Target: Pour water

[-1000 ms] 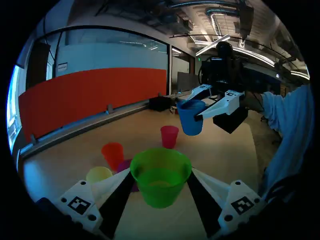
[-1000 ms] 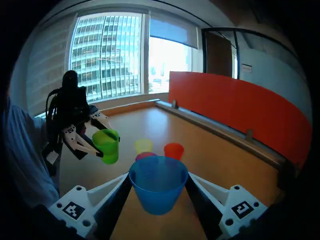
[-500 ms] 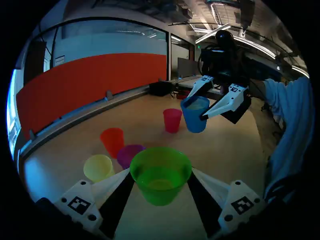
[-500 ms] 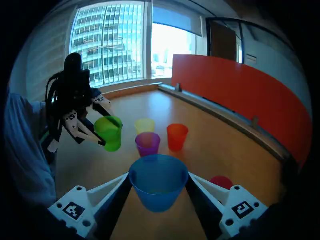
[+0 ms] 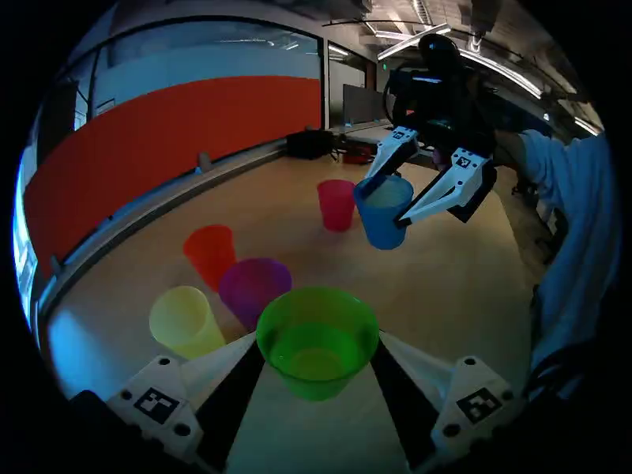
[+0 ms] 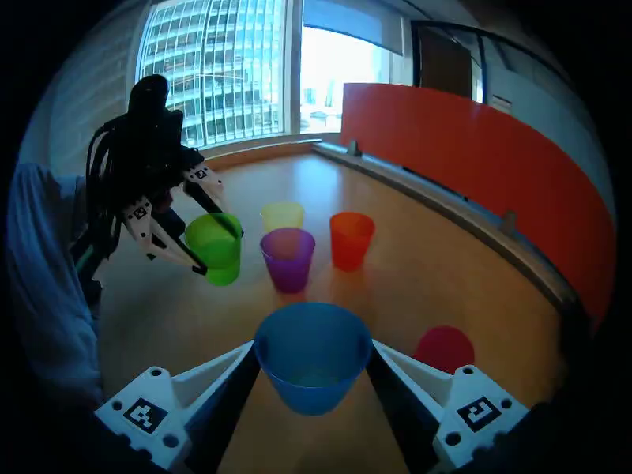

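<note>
I'm gripping the green cup [image 5: 317, 355] in my left gripper [image 5: 316, 344] and the blue cup [image 6: 313, 359] in my right gripper [image 6: 313, 347], both upright and apart; pouring seemingly not yet started.

left tool [image 5: 316, 347] white | black square markers [image 5: 156, 404] | sleeve [image 5: 569, 229] light blue

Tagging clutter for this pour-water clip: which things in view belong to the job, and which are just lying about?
In use: green cup, gripped by the left gripper; blue cup, gripped by the right gripper.
Probably idle, standing on the table: yellow cup, purple cup, orange cup, red cup.
</note>
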{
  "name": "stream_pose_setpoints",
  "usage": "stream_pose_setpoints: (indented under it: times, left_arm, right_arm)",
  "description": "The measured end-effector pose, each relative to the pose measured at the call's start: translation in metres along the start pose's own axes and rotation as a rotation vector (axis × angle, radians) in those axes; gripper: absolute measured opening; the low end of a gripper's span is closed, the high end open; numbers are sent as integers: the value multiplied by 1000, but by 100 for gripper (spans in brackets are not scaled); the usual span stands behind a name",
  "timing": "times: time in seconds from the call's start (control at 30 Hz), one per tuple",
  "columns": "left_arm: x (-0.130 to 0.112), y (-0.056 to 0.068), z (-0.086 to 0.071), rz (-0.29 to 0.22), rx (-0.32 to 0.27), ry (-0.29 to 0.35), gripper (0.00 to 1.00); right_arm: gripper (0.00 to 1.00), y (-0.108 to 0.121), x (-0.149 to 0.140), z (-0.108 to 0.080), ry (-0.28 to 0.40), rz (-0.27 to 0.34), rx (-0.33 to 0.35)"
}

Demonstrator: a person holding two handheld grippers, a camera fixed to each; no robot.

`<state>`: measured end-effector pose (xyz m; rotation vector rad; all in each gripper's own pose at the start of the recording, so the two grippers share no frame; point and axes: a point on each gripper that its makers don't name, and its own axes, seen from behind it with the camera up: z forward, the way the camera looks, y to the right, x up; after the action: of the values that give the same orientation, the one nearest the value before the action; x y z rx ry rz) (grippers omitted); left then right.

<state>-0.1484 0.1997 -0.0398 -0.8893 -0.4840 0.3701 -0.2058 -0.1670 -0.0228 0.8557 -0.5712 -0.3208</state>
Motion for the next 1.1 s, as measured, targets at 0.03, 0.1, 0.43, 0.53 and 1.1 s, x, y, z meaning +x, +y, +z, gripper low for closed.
stream_pose_setpoints:
  times: [0.03, 0.1, 0.43, 0.53, 1.1]
  left_arm:
    - [-2, 0, 1, -1, -4, -7, 86]
    - [-5, 0, 4, -3, -12, -21, 86]
    - [-18, 3, 14, 0, -34, -59, 86]
    - [-20, 3, 17, -8, -38, -57, 86]
    - [-34, 2, 22, -12, -42, -67, 86]
  right_arm:
    - [92, 0, -2, 1, -4, -1, 1]
    - [92, 0, -5, 2, -13, -2, 2]
    - [92, 1, -15, 8, -32, -10, -4]
    - [92, 1, -16, 9, -34, -9, -4]
    - [92, -3, -21, 14, -46, -6, -5]
